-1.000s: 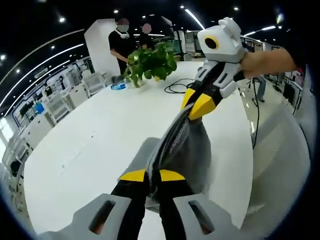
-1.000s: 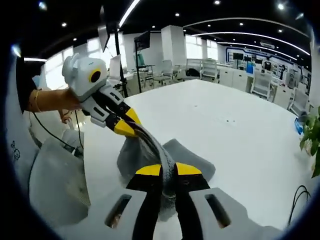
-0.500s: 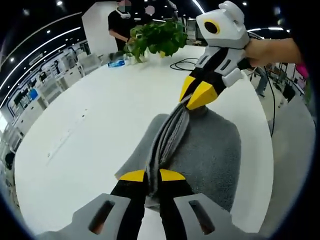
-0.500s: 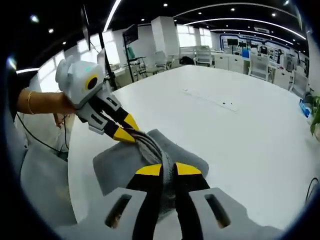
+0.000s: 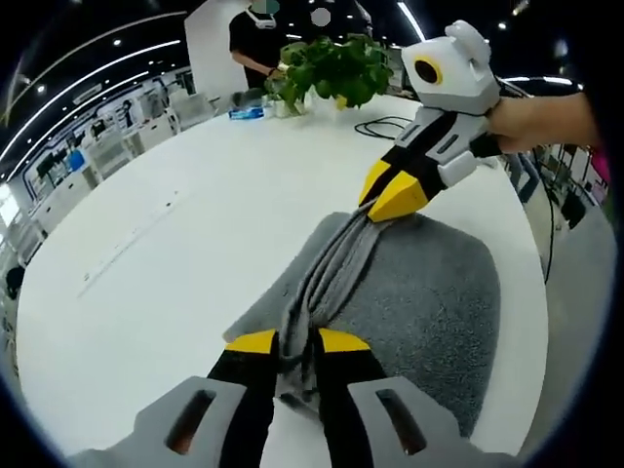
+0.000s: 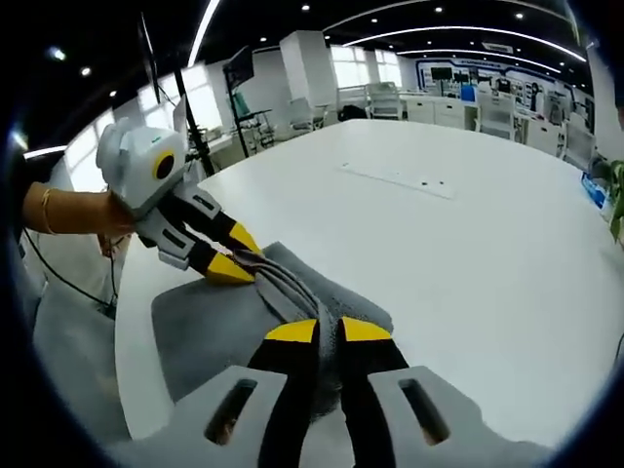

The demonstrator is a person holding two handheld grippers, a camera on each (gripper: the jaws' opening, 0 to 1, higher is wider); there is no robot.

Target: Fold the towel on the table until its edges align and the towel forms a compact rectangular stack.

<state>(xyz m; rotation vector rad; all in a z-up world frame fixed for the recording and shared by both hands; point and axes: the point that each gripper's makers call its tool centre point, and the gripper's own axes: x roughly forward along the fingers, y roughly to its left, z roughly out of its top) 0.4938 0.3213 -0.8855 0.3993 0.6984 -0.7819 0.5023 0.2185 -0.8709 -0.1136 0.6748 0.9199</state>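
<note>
A grey towel [image 5: 429,312] lies spread on the white table [image 5: 175,244] with a bunched ridge of cloth stretched between the two grippers. My left gripper [image 5: 290,341] is shut on one end of that ridge. My right gripper [image 6: 328,330] is shut on the other end, and it enters the left gripper view from the upper right, right gripper [image 5: 390,200], held by a hand. In the right gripper view the left gripper [image 6: 229,263] comes in from the left, pinching the grey towel [image 6: 210,327] low over the table [image 6: 468,244].
A leafy green plant [image 5: 336,68] stands at the far end of the table, with a black cable [image 5: 380,125] and a blue packet [image 5: 246,112] near it. A person [image 5: 255,39] stands behind the plant. The table edge [image 5: 536,263] runs close beside the towel.
Both grippers have come down with the towel, and its hanging cloth has settled and spread flat on the table. The grip on each end is unchanged.
</note>
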